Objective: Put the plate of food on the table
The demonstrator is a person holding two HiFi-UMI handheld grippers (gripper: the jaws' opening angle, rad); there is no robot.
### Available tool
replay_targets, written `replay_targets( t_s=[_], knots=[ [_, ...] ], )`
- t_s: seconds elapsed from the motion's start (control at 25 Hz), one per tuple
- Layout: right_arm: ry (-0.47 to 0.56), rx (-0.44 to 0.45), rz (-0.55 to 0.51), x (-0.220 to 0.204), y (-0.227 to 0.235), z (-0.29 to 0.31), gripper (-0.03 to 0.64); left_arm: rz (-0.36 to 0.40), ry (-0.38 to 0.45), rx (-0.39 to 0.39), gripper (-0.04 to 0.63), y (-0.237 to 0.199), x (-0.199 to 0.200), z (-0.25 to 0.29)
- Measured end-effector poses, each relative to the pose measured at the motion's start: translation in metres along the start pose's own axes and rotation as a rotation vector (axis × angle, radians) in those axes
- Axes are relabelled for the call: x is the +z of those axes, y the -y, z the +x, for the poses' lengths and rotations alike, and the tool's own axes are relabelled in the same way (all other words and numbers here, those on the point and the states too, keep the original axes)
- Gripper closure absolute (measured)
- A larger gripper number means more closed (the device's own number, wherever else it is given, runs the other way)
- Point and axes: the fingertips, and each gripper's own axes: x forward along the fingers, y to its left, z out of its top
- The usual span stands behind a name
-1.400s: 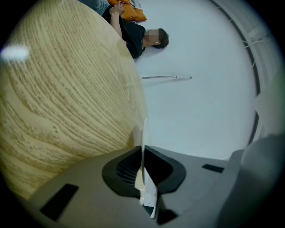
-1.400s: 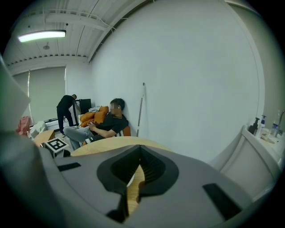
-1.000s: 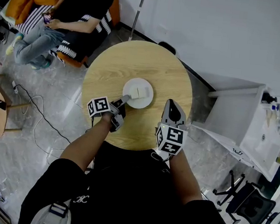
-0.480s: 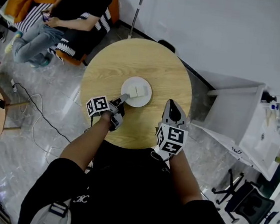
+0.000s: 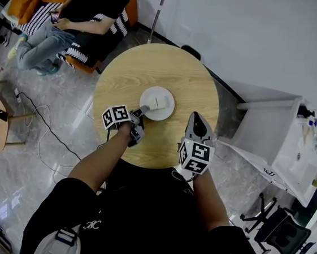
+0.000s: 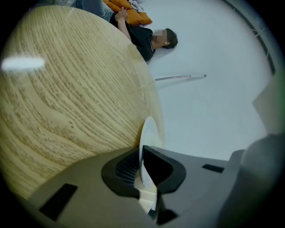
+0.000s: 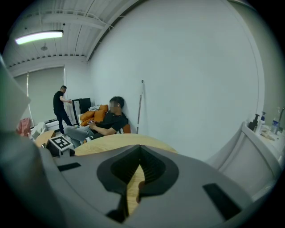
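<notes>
— Where's the plate (image 5: 163, 98)?
— At the middle of the round tabletop (image 5: 154, 66), its near rim pinched in the left claw (image 5: 139, 114).
— And the right claw (image 5: 197, 120)?
— Closed on nothing, over the tabletop's near edge.

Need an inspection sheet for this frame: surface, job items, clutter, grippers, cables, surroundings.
Surface: round wooden table, bare except for the plate.
Job's things: white plate with pale food pieces, near the table's middle; cannot tell whether it rests or hovers.
Clutter: nothing seen on the table.
Grippers: left gripper clamped on the plate's near rim; right gripper jaws together, empty, over the table's near right edge.
Cables: dark cable on the floor left of the table.
Surroundings: seated person on an orange sofa, white counter with bottles, office chair.
</notes>
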Motion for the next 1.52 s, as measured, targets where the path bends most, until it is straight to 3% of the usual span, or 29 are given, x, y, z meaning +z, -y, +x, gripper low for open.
replay_targets(
  t_s=[0.24,0.64,0.96,1.16,1.4,1.52],
  knots=[
    [0.016,0.001,-0.001,0.006,0.002,0.000,0.609,-0.008,-0.002,0.083,0.574,-0.003,0.000,0.002],
    [0.021,-0.003,0.035,0.005,0.004,-0.004,0.609,0.076,0.015,0.216,0.563,-0.005,0.006,-0.003],
    [0.059,0.085,0.029,0.009,-0.018,-0.010,0.609,0.204,-0.008,0.400,0.533,-0.008,0.008,-0.008],
    [0.066,0.093,0.043,0.007,-0.019,-0.014,0.609,0.261,-0.002,0.506,0.522,-0.012,0.010,-0.016],
    [0.074,0.095,0.059,0.006,-0.012,-0.015,0.609,0.267,0.036,0.522,0.523,-0.015,0.016,-0.029],
    [0.077,0.099,0.056,0.007,-0.011,-0.013,0.609,0.236,0.037,0.476,0.525,-0.013,0.012,-0.032]
  ],
)
